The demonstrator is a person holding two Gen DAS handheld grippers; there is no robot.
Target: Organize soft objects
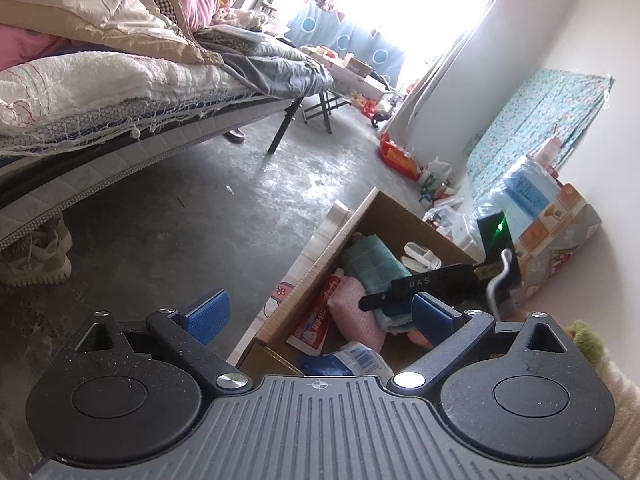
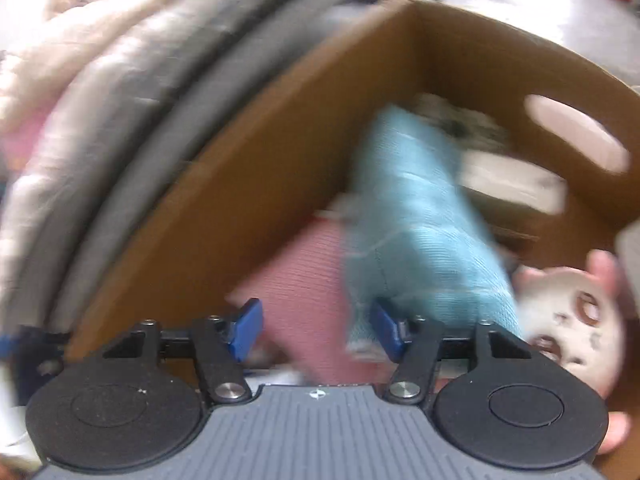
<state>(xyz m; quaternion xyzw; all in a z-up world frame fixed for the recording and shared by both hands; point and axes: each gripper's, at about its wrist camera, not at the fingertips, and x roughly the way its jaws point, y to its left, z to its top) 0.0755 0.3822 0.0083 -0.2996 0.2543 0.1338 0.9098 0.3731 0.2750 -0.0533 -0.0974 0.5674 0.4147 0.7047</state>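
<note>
Bare concrete floor (image 1: 224, 216) by a bed is shown, where, at 5 o'clock, pink and teal cloths (image 2: 416, 216) are gathered in a cardboard box (image 1: 384, 216), presumably for tidiness, while the left gripper (image 1: 320, 312) and the right gripper (image 2: 316, 330) are held spread and empty.

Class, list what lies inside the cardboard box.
Inside the cardboard box: teal towel, pink cloth, toothpaste tube, white plush toy. Anything underneath is covered.

You are holding the left hand-held gripper (image 1: 320, 314) wide open above the box (image 1: 316, 276) on the floor (image 1: 200, 200). A teal cloth (image 1: 370, 258) is lying inside beside a pink cloth (image 1: 354, 304) and toothpaste (image 1: 318, 326).
</note>
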